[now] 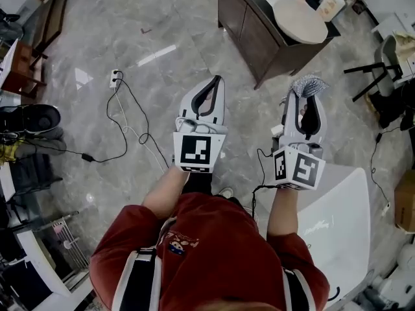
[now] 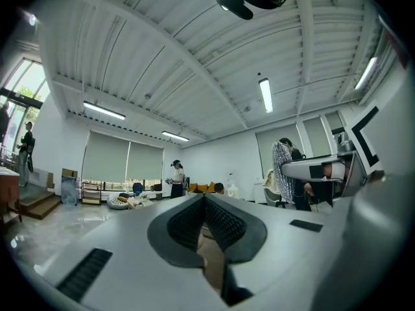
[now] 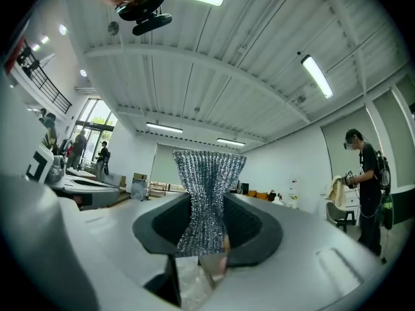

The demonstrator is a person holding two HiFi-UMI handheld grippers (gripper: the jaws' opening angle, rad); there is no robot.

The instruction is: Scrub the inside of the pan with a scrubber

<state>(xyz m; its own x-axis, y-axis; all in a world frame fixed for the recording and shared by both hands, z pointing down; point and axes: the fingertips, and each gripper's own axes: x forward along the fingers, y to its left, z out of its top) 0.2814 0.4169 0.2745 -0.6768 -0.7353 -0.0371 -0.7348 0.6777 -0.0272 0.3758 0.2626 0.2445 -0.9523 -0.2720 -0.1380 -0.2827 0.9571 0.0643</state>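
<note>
The scrubber [image 3: 206,193], a silvery mesh pad, is pinched at its waist between the fingers of the right gripper [image 1: 305,103], and its top fans out above them. Held upright like this, it looks ready to be carried to the work, not pressed against anything. The left gripper [image 1: 215,88] has its fingers brought together with nothing between them, so it grips no handle and steadies nothing. Both grippers are raised side by side in front of the person's chest, over the grey floor [image 1: 162,37]. Each gripper view looks across the room and up at the ceiling, which suggests a carrying or waiting pose. The pan shows in no view, so I cannot say where it is or what lies in it; by my reading, scrubbing has not begun. The white surface [image 1: 343,225] just to the person's right shows no pan on the part in view. The dark cabinet [image 1: 249,28] further off carries a pale round board [image 1: 299,18].
</note>
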